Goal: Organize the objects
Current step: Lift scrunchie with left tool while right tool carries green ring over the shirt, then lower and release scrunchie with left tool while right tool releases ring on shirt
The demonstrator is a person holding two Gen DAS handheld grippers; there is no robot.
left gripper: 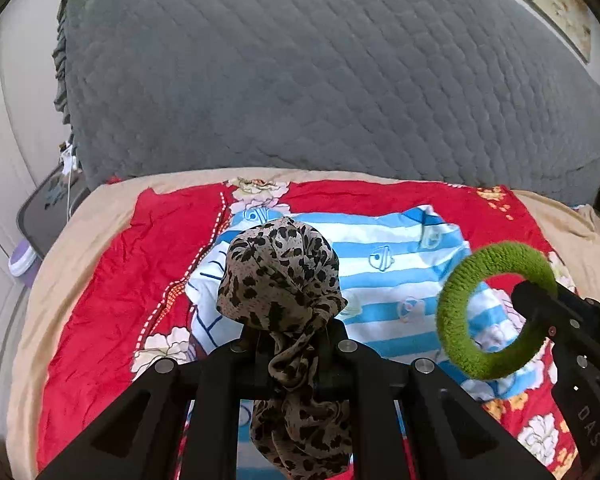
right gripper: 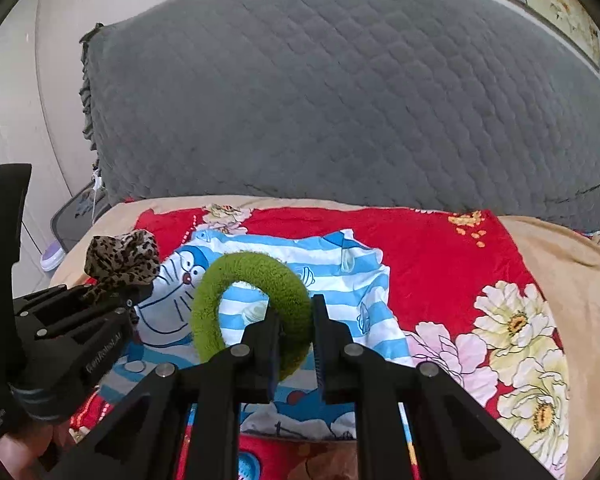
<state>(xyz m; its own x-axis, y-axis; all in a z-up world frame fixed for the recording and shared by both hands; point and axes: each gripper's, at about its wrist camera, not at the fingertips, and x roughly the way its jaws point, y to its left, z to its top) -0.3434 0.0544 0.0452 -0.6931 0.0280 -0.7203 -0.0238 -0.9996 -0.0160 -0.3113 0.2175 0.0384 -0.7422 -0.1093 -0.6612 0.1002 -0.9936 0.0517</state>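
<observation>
1. Far left, off the bed: a small lilac-and-white round container [left gripper: 21, 261] sits on the floor by a dark grey tray-like stand [left gripper: 46, 210]. Both are squeezed at the fisheye edge and hard to read.
2. Moving in, the left tongs [left gripper: 290, 340] are clamped tight on a leopard-print chiffon scarf [left gripper: 280, 276]. The fabric balloons above the fingers and a tail hangs below, so the pinch looks to be on a gathered neck, likely to keep the loose cloth in one bundle. The contact itself is buried in fabric.
3. Under both tools lies a blue-and-white striped cartoon-cat shirt [right gripper: 340, 276], spread flat on a red floral bedsheet [right gripper: 432, 256], on the bed. The near hem is cut off behind the black tool frames.
4. Centre-right now: the right tongs [right gripper: 296, 334] are closed down onto a fuzzy green knitted ring [right gripper: 256, 276], gripping its right arc edge-on so the loop stands up, clear of the shirt. Its lower arc vanishes behind the fingers.
5. Both items ride in the air side by side, near each other but apart. My read: they are lifted off the bed to be sorted elsewhere, and no destination is in view.
6. Behind everything, a big grey quilted headboard cover [right gripper: 340, 92] fills the back. At the far right edge something dark and woven peeks in, and I cannot tell what it is.
</observation>
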